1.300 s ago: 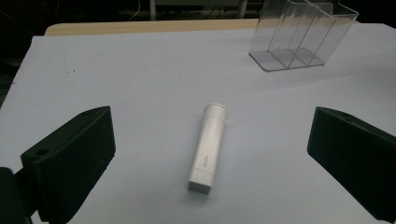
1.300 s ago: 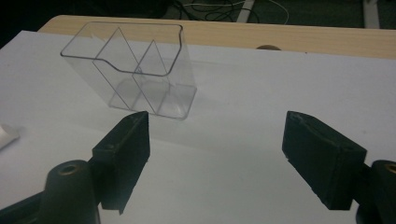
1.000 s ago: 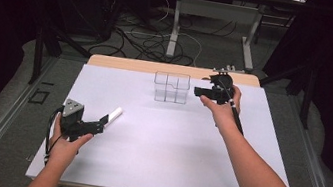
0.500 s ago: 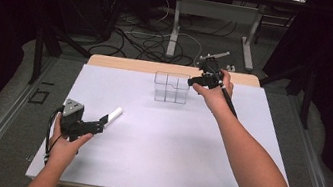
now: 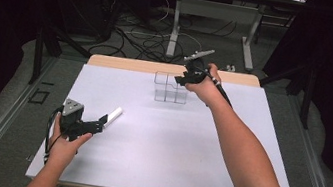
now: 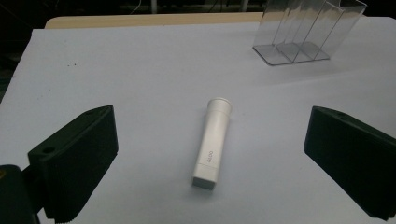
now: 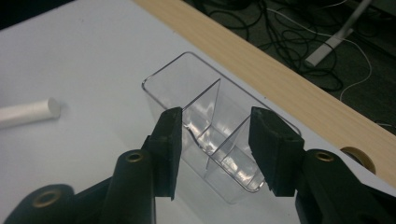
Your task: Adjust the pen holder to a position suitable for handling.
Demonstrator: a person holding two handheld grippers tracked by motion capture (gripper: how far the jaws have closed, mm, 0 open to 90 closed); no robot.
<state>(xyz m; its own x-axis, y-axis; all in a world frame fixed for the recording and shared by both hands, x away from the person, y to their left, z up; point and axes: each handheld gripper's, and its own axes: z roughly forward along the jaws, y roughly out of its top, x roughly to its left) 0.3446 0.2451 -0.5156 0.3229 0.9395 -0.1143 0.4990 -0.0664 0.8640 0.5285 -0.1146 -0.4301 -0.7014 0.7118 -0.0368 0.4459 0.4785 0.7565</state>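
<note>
A white plastic tube (image 6: 212, 140) lies flat on the white tabletop, its flared end pointing away from me. My left gripper (image 6: 210, 154) stands wide open, one jaw on each side of the tube and neither touching it. In the high view this gripper (image 5: 101, 124) sits at the near left, just short of the tube (image 5: 113, 114). A clear divided organizer (image 7: 201, 135) stands upright near the far edge. My right gripper (image 7: 214, 140) hovers open just above it, jaws over the middle dividers. From above, that gripper (image 5: 180, 79) is at the organizer's (image 5: 167, 88) right end.
The white tabletop (image 5: 171, 145) has a bare wooden strip (image 5: 128, 63) along its far edge. Behind it, cables and desk legs (image 5: 174, 29) cover the floor. Metal rails (image 5: 3, 123) run along both sides of the table.
My right gripper has moved left and tipped down, from beside the organizer's right end to over it. The left gripper and the tube have stayed where they were.
</note>
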